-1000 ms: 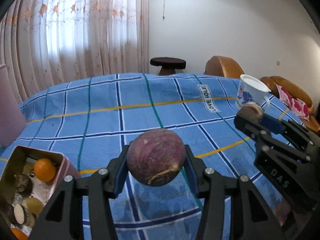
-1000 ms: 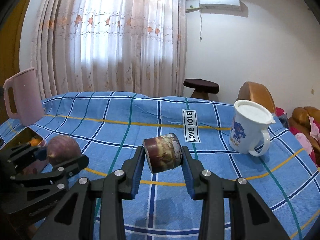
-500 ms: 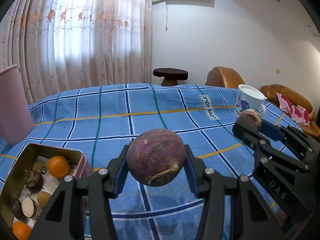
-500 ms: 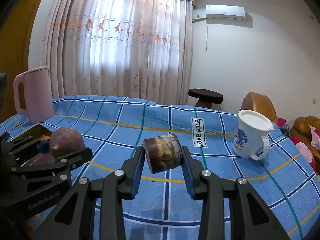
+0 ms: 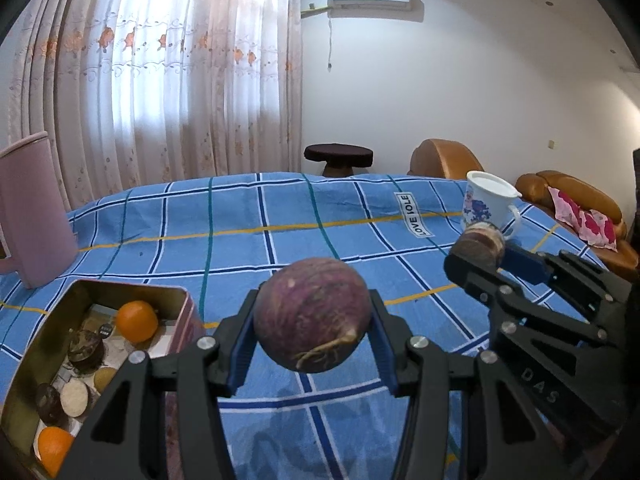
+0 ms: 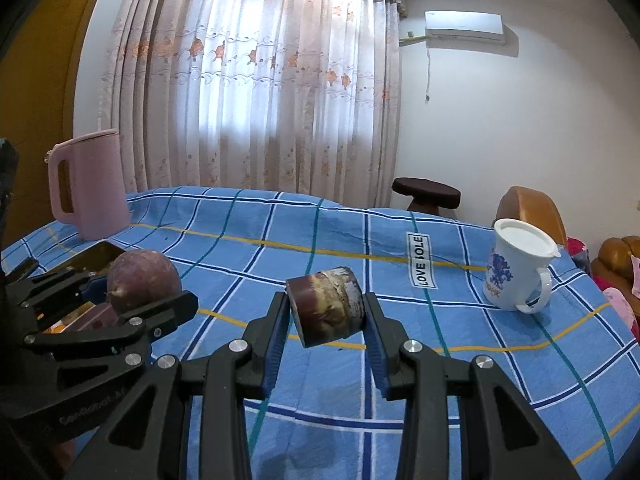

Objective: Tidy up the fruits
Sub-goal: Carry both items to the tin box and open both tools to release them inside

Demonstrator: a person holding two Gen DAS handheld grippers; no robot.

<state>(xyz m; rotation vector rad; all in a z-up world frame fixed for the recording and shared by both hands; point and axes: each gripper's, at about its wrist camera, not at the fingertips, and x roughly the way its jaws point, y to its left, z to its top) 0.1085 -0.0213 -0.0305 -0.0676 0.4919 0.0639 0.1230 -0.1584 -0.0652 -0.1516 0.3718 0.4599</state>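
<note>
Where curtains (image 6: 256, 80) hang, a blue checked cloth (image 5: 280, 232) covers the table.

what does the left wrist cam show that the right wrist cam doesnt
Only the left wrist view looks into the open tin: two oranges and dark cut pieces inside. Only the right wrist view shows the pink jug's handle and all of the cut brown chunk in the right gripper. Both show the round purple fruit clamped in the left gripper, the white floral mug, blue checked cloth and curtains.
</note>
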